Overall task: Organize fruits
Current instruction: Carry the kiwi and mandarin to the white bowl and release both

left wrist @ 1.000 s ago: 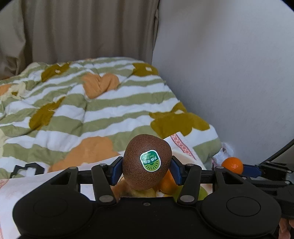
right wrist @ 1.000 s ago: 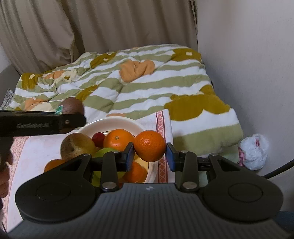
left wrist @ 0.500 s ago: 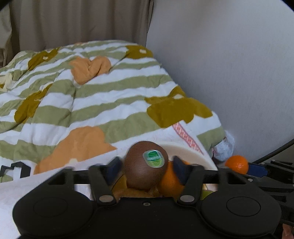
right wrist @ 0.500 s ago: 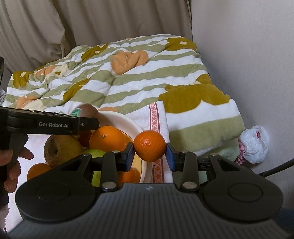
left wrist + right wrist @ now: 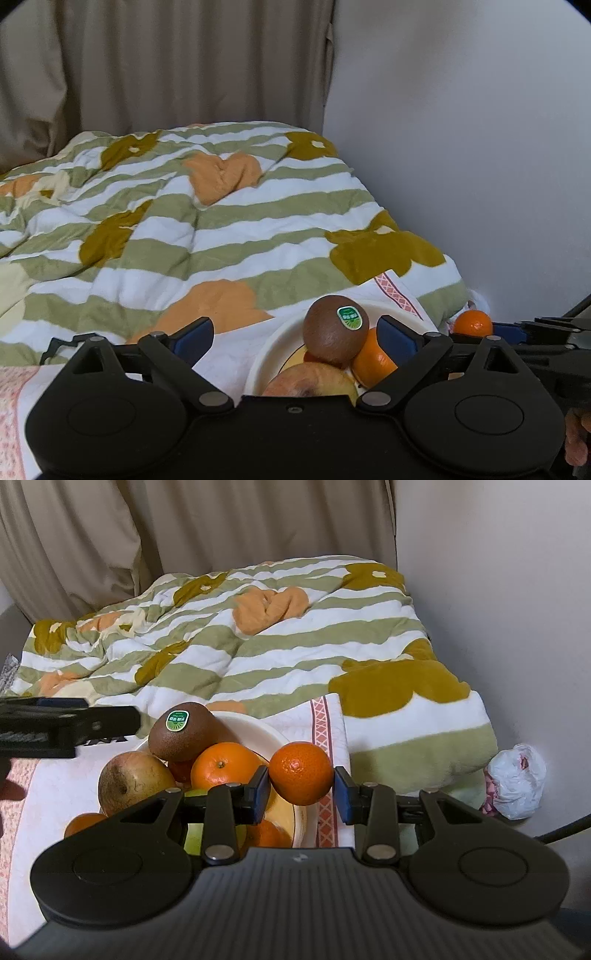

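Released a moment ago, the kiwi [image 5: 335,334] now sits atop the piled fruit in the white bowl [image 5: 264,356], resting against an orange [image 5: 373,360]. Its left gripper [image 5: 295,338] has just been opening, fingers wide and clear of it. Beside the bowl, the right gripper [image 5: 301,786] clamps a mandarin [image 5: 301,772].

Both wrist cameras are sitting just behind their jaws, looking forward and down, close over the bowl [image 5: 258,363] of fruit. Both are sharing the kiwi [image 5: 334,334] [image 5: 183,731], striped blanket [image 5: 258,657], curtain and wall beyond the jaws.
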Demonstrator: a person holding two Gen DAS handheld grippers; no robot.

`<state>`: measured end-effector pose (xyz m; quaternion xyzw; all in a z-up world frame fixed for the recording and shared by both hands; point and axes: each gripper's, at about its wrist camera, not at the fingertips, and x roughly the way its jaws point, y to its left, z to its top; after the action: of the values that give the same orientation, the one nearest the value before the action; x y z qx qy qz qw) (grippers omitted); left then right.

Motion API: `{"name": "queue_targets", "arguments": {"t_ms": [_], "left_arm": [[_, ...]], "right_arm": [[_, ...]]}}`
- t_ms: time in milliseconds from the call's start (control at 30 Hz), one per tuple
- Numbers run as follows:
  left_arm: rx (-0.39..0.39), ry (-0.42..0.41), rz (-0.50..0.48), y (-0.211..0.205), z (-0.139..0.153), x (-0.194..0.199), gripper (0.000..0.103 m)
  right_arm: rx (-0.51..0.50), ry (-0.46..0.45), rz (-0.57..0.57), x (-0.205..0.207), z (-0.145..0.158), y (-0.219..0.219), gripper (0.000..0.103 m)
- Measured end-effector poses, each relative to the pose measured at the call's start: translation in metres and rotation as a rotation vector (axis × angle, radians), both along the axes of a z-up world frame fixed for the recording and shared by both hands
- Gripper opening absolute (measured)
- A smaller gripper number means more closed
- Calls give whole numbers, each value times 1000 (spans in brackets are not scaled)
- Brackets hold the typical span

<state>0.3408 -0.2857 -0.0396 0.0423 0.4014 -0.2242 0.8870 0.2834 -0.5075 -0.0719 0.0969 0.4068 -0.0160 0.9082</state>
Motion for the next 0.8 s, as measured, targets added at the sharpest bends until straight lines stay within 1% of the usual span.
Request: {"name": "queue_targets", "arguments": {"t_ms": [233, 333, 433, 467, 500, 533, 667, 800], "left_arm": [[9, -1, 42, 13, 2, -16, 97], [11, -10, 60, 18, 2, -23, 97], [11, -24, 81, 23, 4, -33, 97], [11, -30, 88, 25, 5, -36, 97], [12, -37, 95, 26, 6, -40, 97], [13, -43, 100, 28, 7, -45, 97], [8, -69, 131, 38, 18, -64, 97], [-6, -116, 175, 53, 37, -89, 97]], "right_arm": [[51, 9, 22, 8, -5, 0, 52], [49, -2, 40, 8, -5, 1, 55], [57, -32, 59, 5, 0, 1, 76], [52, -45, 48, 2, 2, 1, 91], [51, -59, 42, -1, 5, 1, 102], [54, -71, 39, -4, 8, 1, 103], [58, -97, 40, -18, 21, 1, 103], [43, -135, 63, -38, 43, 9, 103]]}}
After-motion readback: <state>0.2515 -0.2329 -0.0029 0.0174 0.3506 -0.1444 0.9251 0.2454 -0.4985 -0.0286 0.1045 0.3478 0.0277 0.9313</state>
